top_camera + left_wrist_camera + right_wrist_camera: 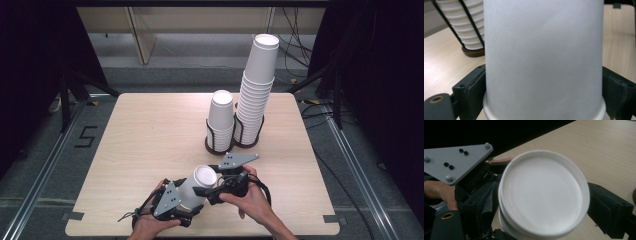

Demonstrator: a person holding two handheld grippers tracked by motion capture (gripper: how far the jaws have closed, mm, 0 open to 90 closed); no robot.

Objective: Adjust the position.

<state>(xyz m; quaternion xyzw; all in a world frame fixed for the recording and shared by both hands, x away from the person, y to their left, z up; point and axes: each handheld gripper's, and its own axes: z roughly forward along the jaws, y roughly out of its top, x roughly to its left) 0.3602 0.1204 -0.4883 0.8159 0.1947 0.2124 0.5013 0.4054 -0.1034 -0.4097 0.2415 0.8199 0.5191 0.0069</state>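
Observation:
A white paper cup [197, 186] lies tilted just above the table's near edge, its closed bottom facing up and away. My left gripper [189, 200] is shut on the cup's wide rim end; in the left gripper view the cup wall [544, 55] fills the gap, and both black fingers [470, 87] press its sides. My right gripper [207, 186] comes in from the right and is shut on the cup's narrow bottom end. In the right gripper view the round cup bottom [544, 195] sits between its fingers [610, 212], and a second rim shows just beneath it.
Two stacks of white cups stand in black wire holders past the table's middle: a short stack [220, 117] and a tall, leaning stack [255, 90]; one stack [464, 25] also shows close by in the left gripper view. The pale wooden table [150, 130] has dark floor and cables around it.

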